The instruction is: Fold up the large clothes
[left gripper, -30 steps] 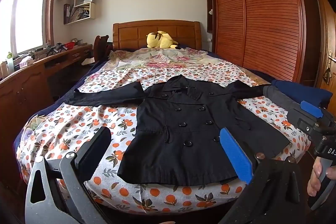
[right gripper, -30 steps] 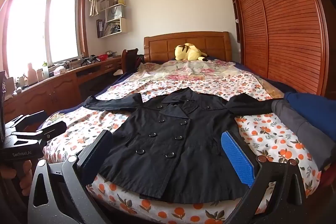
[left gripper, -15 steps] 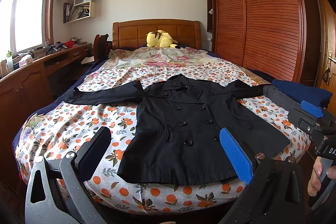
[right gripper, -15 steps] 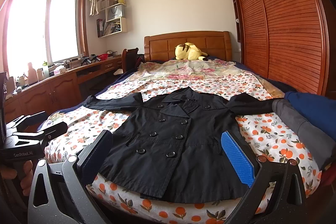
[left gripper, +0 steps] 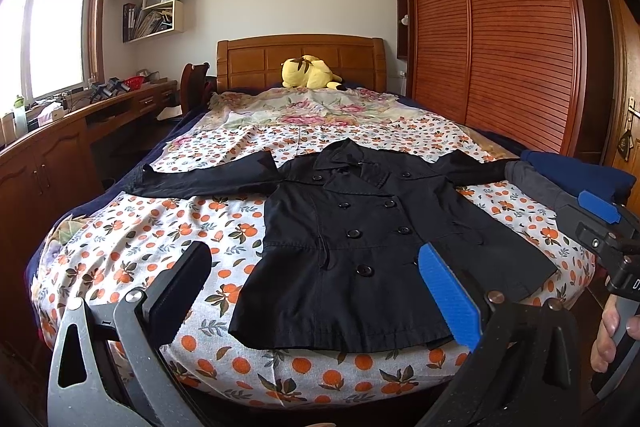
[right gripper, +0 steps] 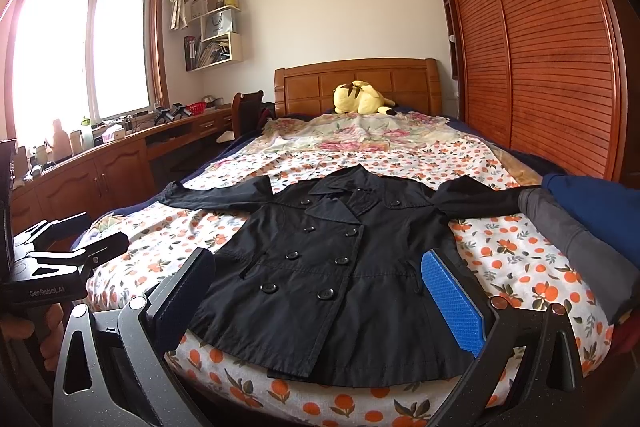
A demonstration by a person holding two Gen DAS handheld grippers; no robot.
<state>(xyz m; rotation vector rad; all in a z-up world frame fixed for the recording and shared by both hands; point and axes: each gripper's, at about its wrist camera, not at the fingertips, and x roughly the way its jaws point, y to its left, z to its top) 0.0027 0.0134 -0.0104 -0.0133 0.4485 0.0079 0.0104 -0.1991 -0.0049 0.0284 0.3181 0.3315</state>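
A black double-breasted coat (left gripper: 360,251) (right gripper: 332,267) lies flat and face up on the bed (left gripper: 132,239) (right gripper: 404,155), sleeves spread to both sides, hem at the near edge. My left gripper (left gripper: 316,283) hovers open in front of the hem, nothing between its fingers. My right gripper (right gripper: 320,291) is likewise open and empty, short of the hem. Each gripper shows in the other's view: the right one (left gripper: 600,223) at the right edge with a hand on it, the left one (right gripper: 60,247) at the left edge.
Folded grey and navy clothes (right gripper: 592,219) lie on the bed's right side over the coat's sleeve end. A yellow plush toy (left gripper: 308,73) rests by the headboard. A wooden desk (left gripper: 48,155) runs along the left; a slatted wardrobe (left gripper: 500,27) lines the right.
Both grippers have barely shifted; the views are nearly the same, and the coat lies as before.
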